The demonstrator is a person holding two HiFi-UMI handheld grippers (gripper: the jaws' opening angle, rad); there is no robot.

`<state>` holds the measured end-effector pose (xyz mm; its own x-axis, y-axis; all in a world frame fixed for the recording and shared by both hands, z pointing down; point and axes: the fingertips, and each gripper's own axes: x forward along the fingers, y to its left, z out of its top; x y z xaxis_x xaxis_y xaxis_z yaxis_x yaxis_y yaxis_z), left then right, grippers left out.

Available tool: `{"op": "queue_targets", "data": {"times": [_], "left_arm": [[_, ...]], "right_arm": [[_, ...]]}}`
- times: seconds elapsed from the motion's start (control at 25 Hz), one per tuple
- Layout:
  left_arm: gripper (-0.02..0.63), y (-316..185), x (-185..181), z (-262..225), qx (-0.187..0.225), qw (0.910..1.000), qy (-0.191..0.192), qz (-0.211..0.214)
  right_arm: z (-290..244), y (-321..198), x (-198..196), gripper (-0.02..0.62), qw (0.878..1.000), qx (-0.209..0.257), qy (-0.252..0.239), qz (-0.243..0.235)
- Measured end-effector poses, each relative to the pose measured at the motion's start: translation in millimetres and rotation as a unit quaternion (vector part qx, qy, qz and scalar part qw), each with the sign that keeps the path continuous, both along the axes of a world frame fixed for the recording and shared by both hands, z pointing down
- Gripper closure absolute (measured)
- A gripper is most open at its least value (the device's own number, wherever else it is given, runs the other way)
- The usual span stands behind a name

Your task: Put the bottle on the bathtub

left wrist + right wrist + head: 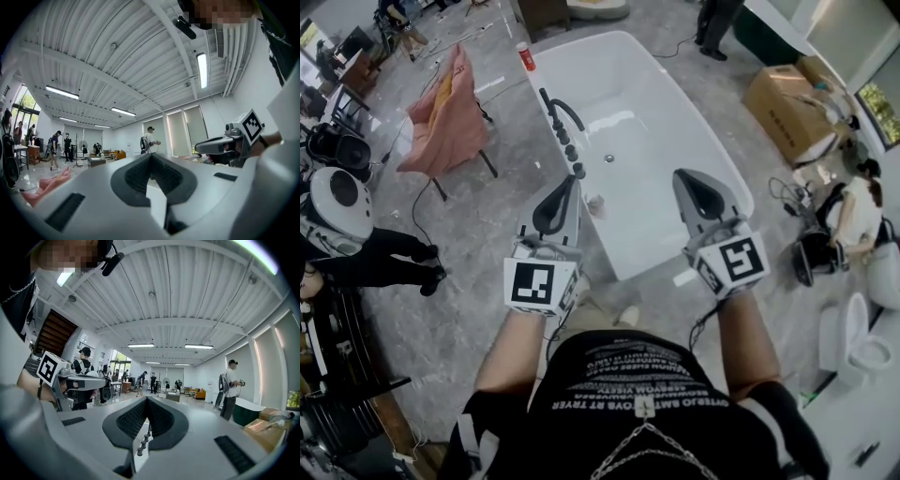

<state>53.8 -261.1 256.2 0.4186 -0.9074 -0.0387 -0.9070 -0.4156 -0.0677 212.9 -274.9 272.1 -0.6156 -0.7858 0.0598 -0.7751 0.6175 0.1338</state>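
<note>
The white bathtub (675, 122) fills the middle of the head view, standing on a grey tiled floor (469, 309). A chair draped in pink cloth (445, 117) stands to its left and a cardboard box (787, 108) to its right, with a white toilet (858, 337) nearer at the right edge. Over the tub's near end the person holds both tools level and side by side. The left gripper (567, 190) is empty, its jaws together, and its own view shows only the pale tub through the slot below the pads. The right gripper (689, 183) is likewise closed on nothing. A black faucet (562, 117) rises from the tub's left rim. The bottle (526, 56), red and white, stands upright at the tub's far left corner, well apart from both grippers.
</note>
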Motion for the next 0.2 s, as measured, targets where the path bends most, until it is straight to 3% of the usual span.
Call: {"op": "queue_targets", "data": {"times": [0.2], "left_arm": [[0.604, -1.7, 4.0, -5.4, 0.004, 1.0000, -0.004, 0.003]], "right_arm": [[-0.8, 0.6, 3.5, 0.595, 1.000, -0.002, -0.010, 0.002]]}}
